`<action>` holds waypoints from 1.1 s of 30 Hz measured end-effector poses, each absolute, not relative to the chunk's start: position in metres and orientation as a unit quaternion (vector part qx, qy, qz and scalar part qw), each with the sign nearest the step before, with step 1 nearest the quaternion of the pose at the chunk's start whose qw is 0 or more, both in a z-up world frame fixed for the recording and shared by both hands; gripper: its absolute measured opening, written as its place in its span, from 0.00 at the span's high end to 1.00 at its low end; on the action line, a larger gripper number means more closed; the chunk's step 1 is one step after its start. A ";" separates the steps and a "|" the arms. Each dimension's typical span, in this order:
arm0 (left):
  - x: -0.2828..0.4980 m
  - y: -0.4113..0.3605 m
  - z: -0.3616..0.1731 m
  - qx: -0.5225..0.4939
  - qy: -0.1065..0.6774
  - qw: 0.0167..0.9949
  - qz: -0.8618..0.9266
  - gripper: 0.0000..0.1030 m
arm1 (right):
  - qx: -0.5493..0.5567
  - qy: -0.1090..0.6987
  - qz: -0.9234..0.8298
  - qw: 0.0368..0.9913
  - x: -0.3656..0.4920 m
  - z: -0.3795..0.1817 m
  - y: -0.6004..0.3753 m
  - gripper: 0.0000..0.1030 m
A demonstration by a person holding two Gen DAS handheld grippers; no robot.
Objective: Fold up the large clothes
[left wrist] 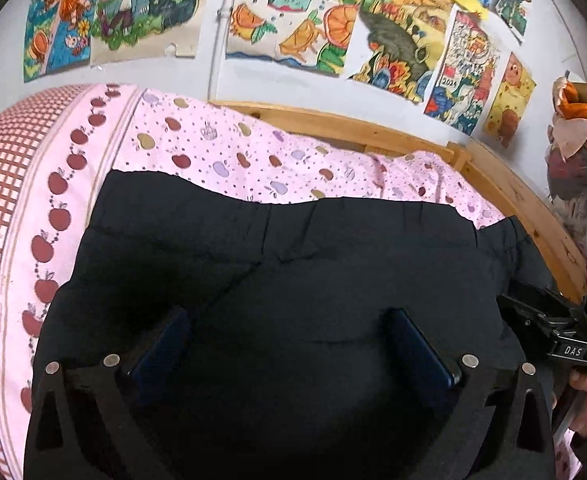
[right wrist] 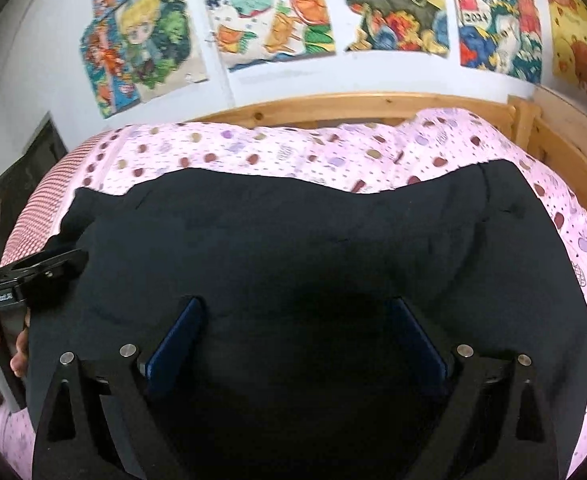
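Black garment (left wrist: 293, 264) lies flat on the pink bedsheet (left wrist: 221, 152), long axis running side to side. Both tongs (left wrist: 289, 340) (right wrist: 293, 332) gape wide, empty (right view alone shows its far-right edge).

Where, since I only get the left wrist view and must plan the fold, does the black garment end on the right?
Observer: In the right wrist view the black garment stops short of the bed's side; a strip of pink sheet shows beyond its right edge.
Operator: Is the right hand-held gripper open?
Observer: Yes. The right hand-held gripper has its blue pads wide apart over the fabric, pinching nothing.
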State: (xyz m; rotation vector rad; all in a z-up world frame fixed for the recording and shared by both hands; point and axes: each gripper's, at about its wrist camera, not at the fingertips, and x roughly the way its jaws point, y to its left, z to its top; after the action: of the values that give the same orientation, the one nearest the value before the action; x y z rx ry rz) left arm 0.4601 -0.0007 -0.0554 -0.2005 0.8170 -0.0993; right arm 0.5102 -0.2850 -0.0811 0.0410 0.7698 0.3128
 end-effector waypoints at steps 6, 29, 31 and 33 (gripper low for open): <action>0.476 -0.002 -0.073 -0.095 0.429 0.896 -0.056 0.00 | 0.041 0.411 0.166 0.896 0.529 -0.101 -0.287 0.02; 0.480 -0.004 -0.087 -0.109 0.405 0.905 -0.067 0.00 | 0.061 0.393 0.177 0.901 0.533 -0.118 -0.286 0.01; 0.478 -0.003 -0.088 -0.109 0.403 0.906 -0.068 0.00 | 0.060 0.388 0.176 0.903 0.530 -0.118 -0.287 0.01; 0.477 -0.003 -0.088 -0.109 0.405 0.906 -0.067 0.00 | 0.059 0.385 0.176 0.904 0.529 -0.118 -0.287 0.01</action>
State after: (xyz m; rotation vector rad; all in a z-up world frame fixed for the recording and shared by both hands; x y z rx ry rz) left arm 0.4773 -0.0029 -0.0881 -0.2242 0.8357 -0.1382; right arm 0.5291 -0.2874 -0.1180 0.1214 0.7952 0.3632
